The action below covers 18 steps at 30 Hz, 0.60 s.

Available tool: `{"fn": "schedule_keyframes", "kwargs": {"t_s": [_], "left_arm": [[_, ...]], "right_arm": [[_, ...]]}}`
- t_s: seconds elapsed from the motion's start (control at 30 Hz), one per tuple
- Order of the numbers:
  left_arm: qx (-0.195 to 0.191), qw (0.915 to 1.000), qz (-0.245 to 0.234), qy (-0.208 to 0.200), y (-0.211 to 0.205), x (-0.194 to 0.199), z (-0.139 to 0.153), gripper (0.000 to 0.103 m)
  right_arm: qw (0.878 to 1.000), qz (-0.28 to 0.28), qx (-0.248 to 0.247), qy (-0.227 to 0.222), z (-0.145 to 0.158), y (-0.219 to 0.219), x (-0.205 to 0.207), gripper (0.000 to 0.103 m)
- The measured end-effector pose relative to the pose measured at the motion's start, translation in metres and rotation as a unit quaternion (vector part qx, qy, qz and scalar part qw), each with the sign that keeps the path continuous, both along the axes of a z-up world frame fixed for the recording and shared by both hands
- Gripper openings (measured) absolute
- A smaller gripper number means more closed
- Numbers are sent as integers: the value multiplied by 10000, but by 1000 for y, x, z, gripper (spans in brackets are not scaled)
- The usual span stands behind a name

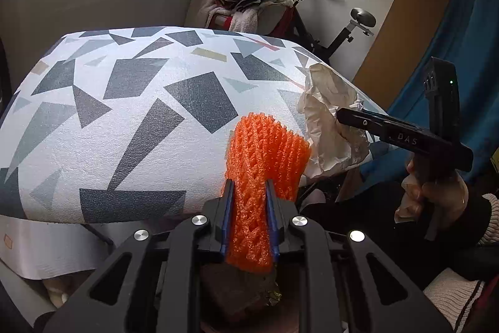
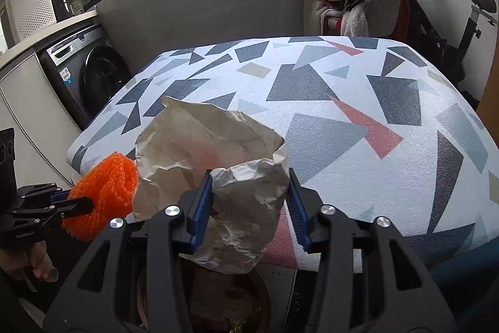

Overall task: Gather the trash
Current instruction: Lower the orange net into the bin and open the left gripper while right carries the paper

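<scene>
- Trash, item one: orange foam net [image 1: 265, 164], a soft, springy mesh sleeve. Judged very light and crushable; you have it pinched at mid-length, where it narrows between the pads.
- Trash, item two: crumpled paper bag [image 2: 237, 177], off-white and creased, its mouth gaping towards the far side. Judged light, limp and easily torn; take it by the crumpled body rather than the thin rim.
- Left gripper [image 1: 249, 192]: jaws narrow, clamped on the foam net, which stands up past the fingertips.
- Right gripper [image 2: 249, 189]: jaws at middling width, closed round the lower body of the paper bag.
- Location: both items are carried at the near edge of your table [image 2: 389, 145], with its geometric-patterned cover, side by side and almost touching.
- Hand [image 1: 436, 195]: yours, wrapped round the right gripper's handle.
</scene>
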<state>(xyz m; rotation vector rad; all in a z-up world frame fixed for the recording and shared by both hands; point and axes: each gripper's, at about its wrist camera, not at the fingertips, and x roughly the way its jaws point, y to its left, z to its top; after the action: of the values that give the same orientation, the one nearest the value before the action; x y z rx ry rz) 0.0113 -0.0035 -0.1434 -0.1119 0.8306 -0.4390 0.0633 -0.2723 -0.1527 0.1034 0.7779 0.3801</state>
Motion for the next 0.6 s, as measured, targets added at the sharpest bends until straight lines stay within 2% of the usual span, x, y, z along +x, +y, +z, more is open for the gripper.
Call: {"fn": "schedule_keyframes", "kwargs": {"t_s": [0.17, 0.27, 0.43, 0.6], "left_arm": [[11, 10000, -36, 70, -3, -5, -9, 20], [-32, 10000, -46, 81, -4, -9, -12, 24], [-41, 10000, -63, 56, -4, -19, -14, 50], [25, 9999, -15, -126, -3, -27, -6, 64]], "right_arm": [[10000, -11, 11, 53, -7, 1, -6, 47], [10000, 28, -12, 84, -11, 4, -9, 47], [9998, 126, -103, 94, -16, 7, -15, 47], [9995, 211, -220, 126, -23, 11, -22, 47]]}}
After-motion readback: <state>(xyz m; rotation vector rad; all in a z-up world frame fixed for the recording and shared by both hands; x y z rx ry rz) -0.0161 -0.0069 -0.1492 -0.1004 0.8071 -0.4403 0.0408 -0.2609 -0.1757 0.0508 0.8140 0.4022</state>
